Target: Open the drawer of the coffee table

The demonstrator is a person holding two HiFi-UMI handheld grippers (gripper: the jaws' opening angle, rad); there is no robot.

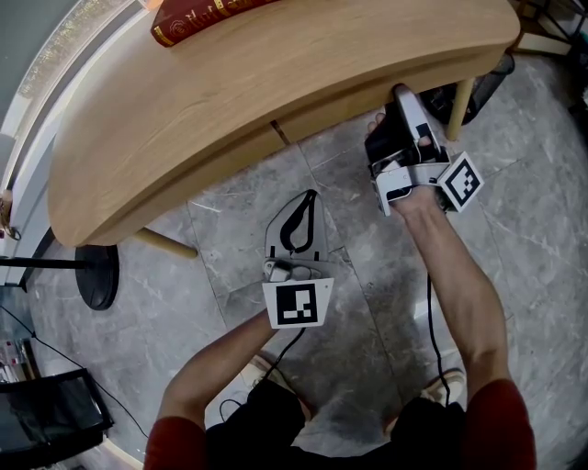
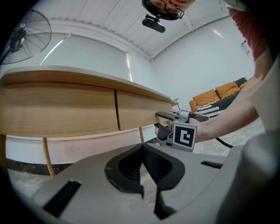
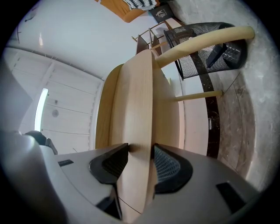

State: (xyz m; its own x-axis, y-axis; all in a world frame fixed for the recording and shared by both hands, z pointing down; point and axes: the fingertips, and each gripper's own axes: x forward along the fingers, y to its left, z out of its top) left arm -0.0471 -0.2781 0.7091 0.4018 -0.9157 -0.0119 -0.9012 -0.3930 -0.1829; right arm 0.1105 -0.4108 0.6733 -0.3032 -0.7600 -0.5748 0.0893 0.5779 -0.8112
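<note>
The pale wooden coffee table (image 1: 276, 73) has two drawer fronts under its top. My right gripper (image 1: 400, 96) reaches up under the table's edge and is shut on the right drawer front (image 1: 340, 110). In the right gripper view the wooden drawer front (image 3: 135, 109) stands clamped between both black pads of that gripper (image 3: 140, 153). From the left gripper view the right drawer front (image 2: 140, 111) sits in line with the left one (image 2: 61, 107). My left gripper (image 1: 310, 197) hovers over the floor short of the table, shut on nothing (image 2: 142, 151).
A red book (image 1: 202, 16) lies on the tabletop. A black round fan base (image 1: 96, 275) stands at the left by a table leg (image 1: 165, 243). A black mesh bin (image 1: 478, 87) sits behind the right leg. An orange sofa (image 2: 216, 94) is far off.
</note>
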